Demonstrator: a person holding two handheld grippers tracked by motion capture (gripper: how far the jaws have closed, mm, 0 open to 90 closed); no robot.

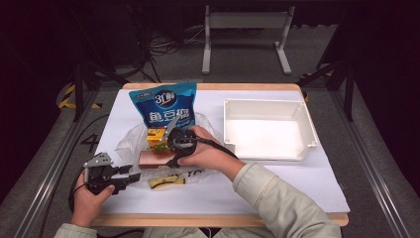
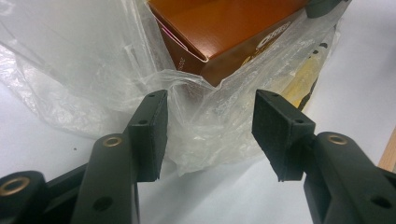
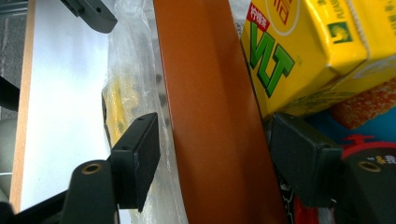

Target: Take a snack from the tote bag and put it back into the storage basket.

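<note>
Right gripper (image 3: pixel 212 154) jaws spread either side of brown box (image 3: pixel 210 107) inside clear plastic bag (image 2: pixel 93 60) – not clamped, yellow carton (image 3: pixel 308 51) just beside, left gripper (image 2: pixel 210 135) open at bag's edge, blue pouch (image 1: pixel 166 104) behind, white tray (image 1: pixel 267 129) apart

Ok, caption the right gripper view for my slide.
Open right gripper straddling a brown box beside a yellow drink carton.

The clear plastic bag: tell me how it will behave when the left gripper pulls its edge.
The clear plastic bag looks thin and crumpled, so probably floppy, stretching before it drags. The brown box inside likely anchors it. Its glossy film may slip between the left gripper pads.
</note>
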